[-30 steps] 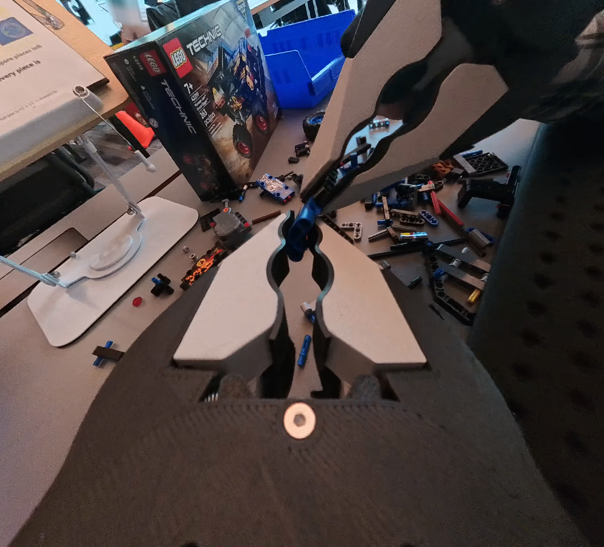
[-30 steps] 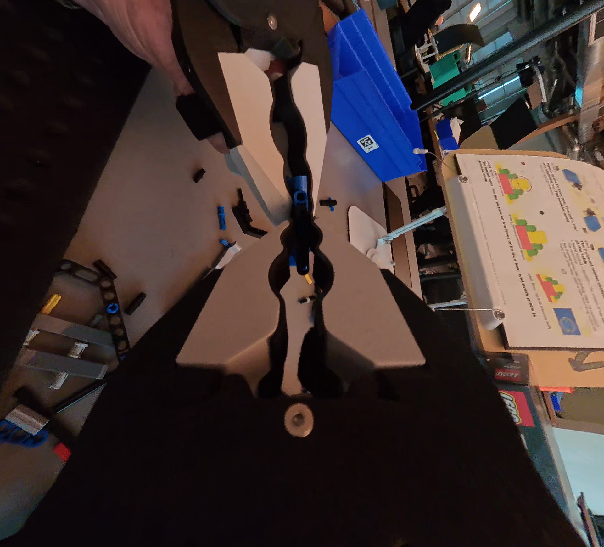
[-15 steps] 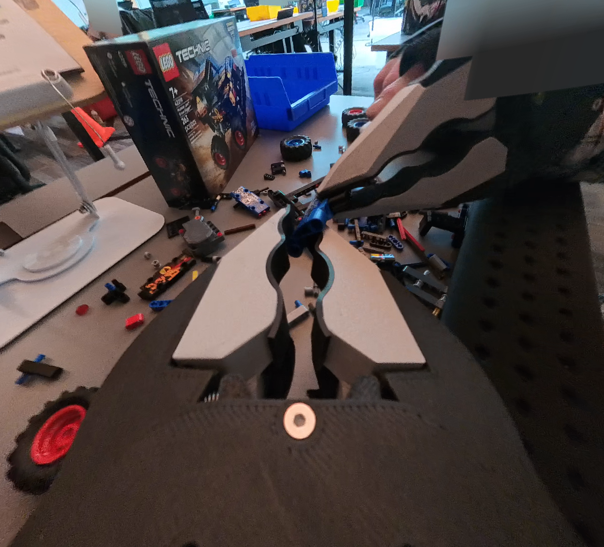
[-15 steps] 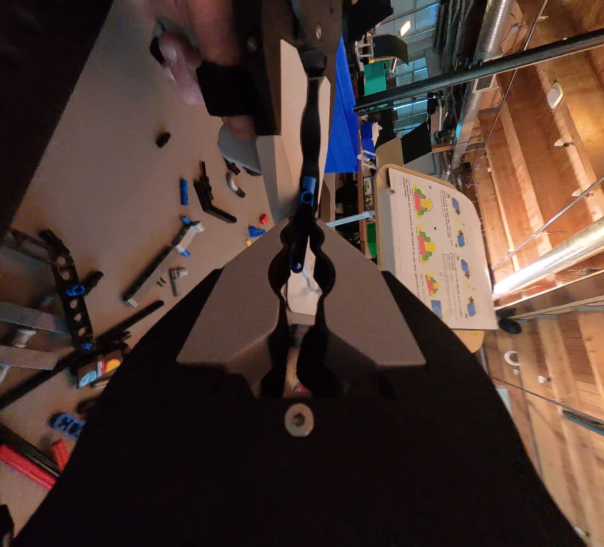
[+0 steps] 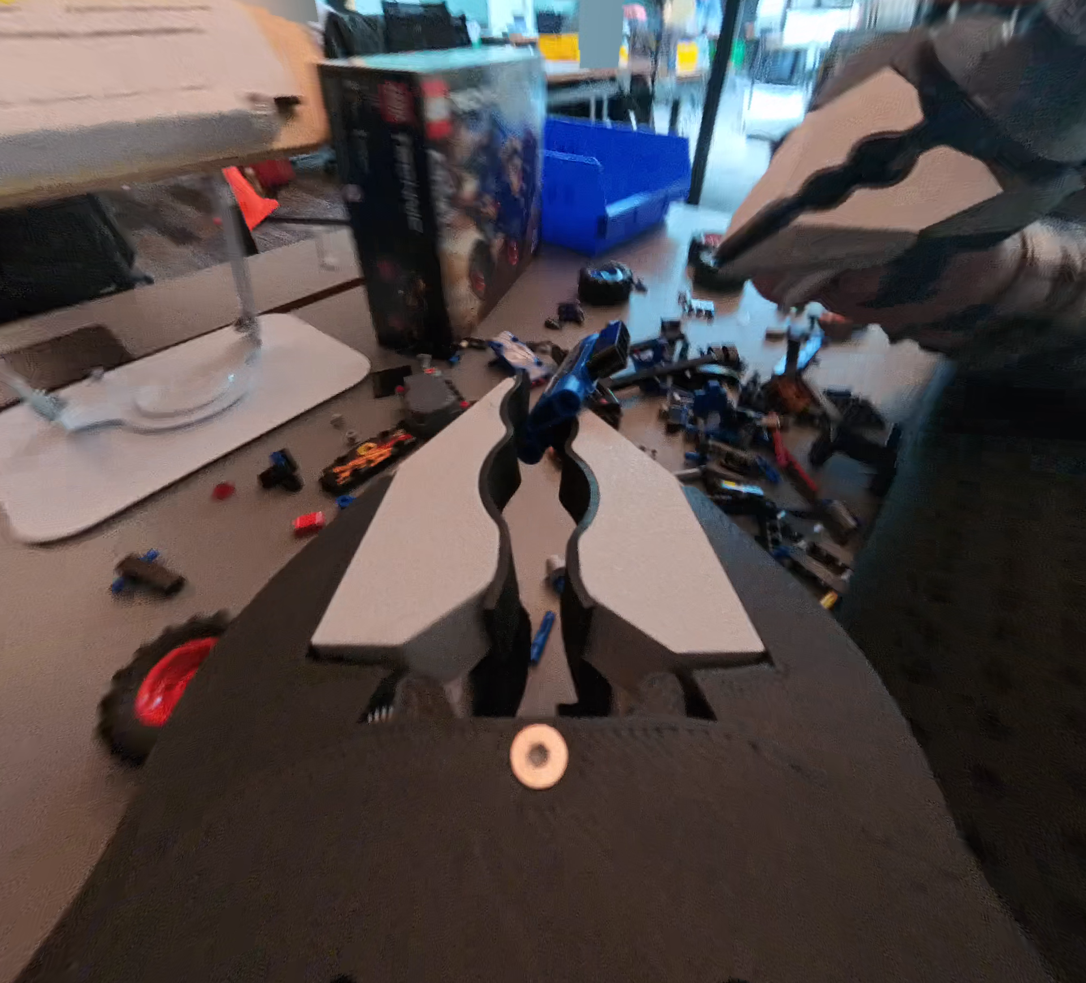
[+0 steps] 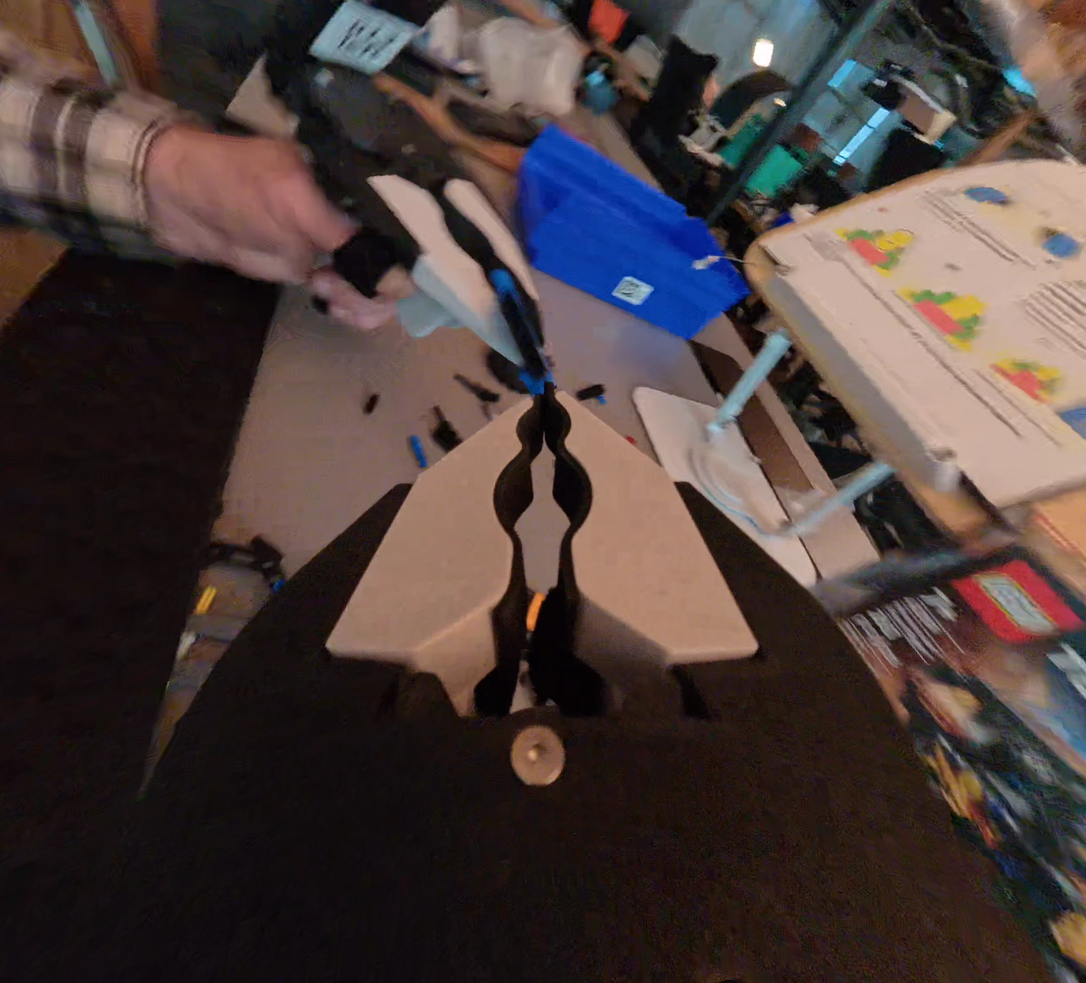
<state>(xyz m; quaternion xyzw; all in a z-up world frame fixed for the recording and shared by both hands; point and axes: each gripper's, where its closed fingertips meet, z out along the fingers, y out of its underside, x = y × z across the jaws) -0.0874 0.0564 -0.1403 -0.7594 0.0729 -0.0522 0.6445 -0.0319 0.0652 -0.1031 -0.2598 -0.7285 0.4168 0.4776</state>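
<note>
My left gripper (image 5: 543, 409) is shut on a short blue piece with a black end (image 5: 579, 380), which sticks out past the fingertips above the table. My right gripper (image 5: 721, 254) is off at the upper right, clear of the piece, held by a hand in a plaid sleeve. In the right wrist view my right gripper (image 6: 543, 398) is shut, with nothing showing between its tips. Beyond it the left gripper (image 6: 520, 358) holds the blue and black piece (image 6: 516, 315). Both views are blurred by motion.
A dark toy box (image 5: 446, 191) stands behind, with a blue bin (image 5: 611, 179) to its right. A white stand base (image 5: 176, 396) and instruction board (image 5: 117, 44) are at left. Loose parts (image 5: 764, 426) litter the table; a red-hubbed wheel (image 5: 158, 684) lies near left. Some 7 cm of space lies between my two pairs of fingers. From my left tips it is roughly 20 cm to the red-hubbed wheel (image 5: 158, 684); from my right, 25 cm.
The right gripper had gripped the piece together with the left. It has let go and drawn back up and to the right. The left gripper still holds the piece.
</note>
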